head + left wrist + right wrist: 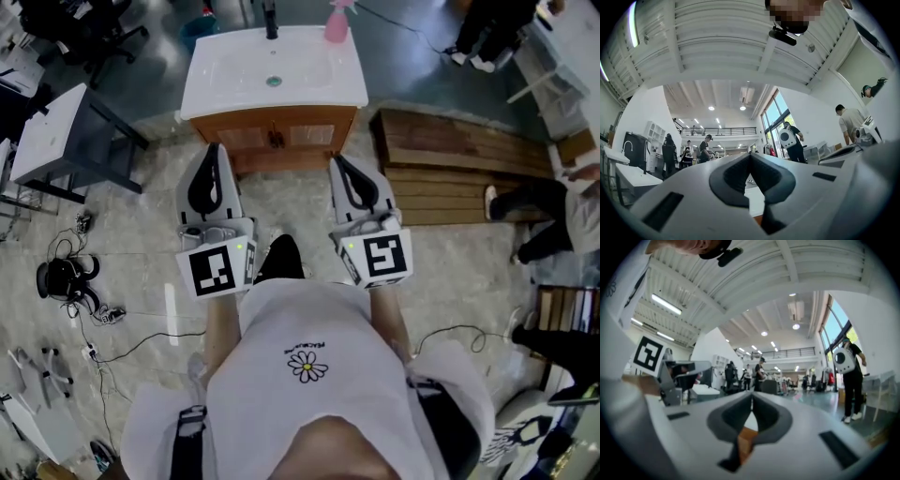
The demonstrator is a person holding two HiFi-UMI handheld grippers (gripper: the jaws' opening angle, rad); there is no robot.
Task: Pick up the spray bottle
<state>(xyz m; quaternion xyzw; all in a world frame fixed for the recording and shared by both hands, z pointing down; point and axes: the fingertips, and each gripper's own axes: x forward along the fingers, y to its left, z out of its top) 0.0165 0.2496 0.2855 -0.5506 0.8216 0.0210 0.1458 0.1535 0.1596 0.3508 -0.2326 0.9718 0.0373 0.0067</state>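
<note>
A pink spray bottle (336, 22) stands on the back right corner of the white sink top (319, 86), above a wooden cabinet (281, 136). My left gripper (217, 151) and right gripper (338, 162) are held side by side in front of the cabinet, short of the sink and well below the bottle in the head view. Both point toward the cabinet. The left gripper (750, 155) has its jaws pressed together with nothing between them, and so does the right gripper (751, 395). The bottle does not show in either gripper view.
A black faucet (271, 21) stands at the sink's back. A wooden pallet (459, 159) lies to the right, with a person's legs (539, 202) beyond it. At the left are a grey desk (52, 131) and cables (80, 286) on the floor. Several people stand far off in both gripper views.
</note>
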